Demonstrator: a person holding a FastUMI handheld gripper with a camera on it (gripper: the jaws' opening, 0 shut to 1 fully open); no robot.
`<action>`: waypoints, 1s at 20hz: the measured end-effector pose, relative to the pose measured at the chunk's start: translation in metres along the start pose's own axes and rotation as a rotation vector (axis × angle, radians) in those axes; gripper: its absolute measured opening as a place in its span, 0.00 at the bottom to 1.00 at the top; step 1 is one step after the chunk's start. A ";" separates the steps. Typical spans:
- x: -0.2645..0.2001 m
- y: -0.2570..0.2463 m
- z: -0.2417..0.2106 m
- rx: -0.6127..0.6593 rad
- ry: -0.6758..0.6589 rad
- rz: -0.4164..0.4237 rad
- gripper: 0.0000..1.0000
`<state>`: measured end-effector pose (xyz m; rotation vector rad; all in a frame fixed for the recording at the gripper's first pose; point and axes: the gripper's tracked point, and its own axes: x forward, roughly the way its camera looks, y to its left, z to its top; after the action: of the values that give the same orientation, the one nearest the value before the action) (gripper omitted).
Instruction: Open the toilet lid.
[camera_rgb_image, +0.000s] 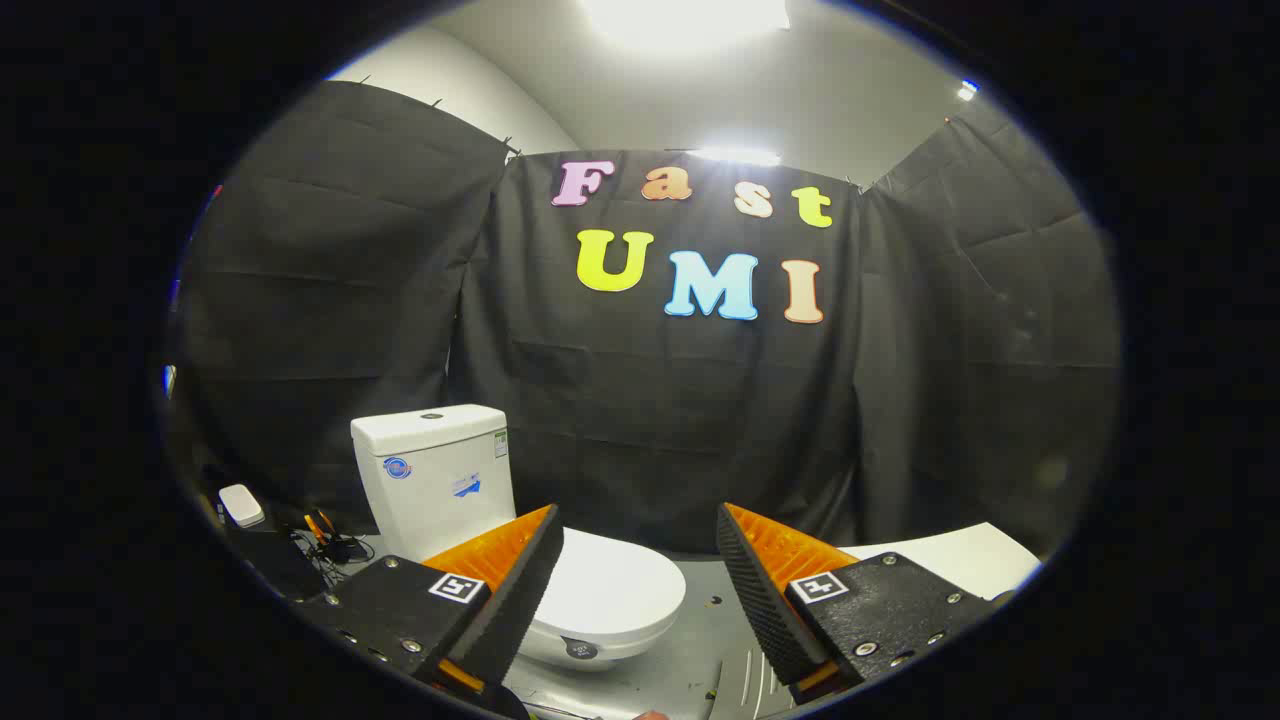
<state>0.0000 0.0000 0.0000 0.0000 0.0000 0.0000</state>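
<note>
1. The step in hand looks like the approach: the gripper (636, 575) is held above the floor (690, 650) and has not reached the toilet (520, 540).
2. The jaws stand wide open with nothing between them except open air and the far wall cloth; neither one touches anything.
3. The toilet sits on the floor against the cloth wall, ahead of the jaws and off to the left side. Its tank (435, 470) stands upright at the back.
4. The lid (610, 590) lies flat and closed over the bowl. Its rounded front edge faces toward the gripper, just beyond the left jaw, which hides part of it.
5. The task is not begun as far as the lid goes: it is fully down.
6. The next move, as I judge it, calls for swinging left and lowering until the jaws come level with the lid's front lip, then getting one jaw under that lip, or pinching its edge.
7. After that the lid would need lifting in an arc back toward the tank.
8. Some cables (330, 545) and a small white box (241, 505) lie on the floor left of the tank, well clear of the path.
</note>
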 end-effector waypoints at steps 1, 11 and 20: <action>-0.001 0.001 0.002 0.002 -0.006 0.002 0.95; -0.006 0.015 0.025 0.036 -0.093 0.022 0.95; -0.007 -0.006 0.015 0.031 -0.081 -0.017 0.95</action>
<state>-0.0066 -0.0064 0.0150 0.0313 -0.0805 -0.0173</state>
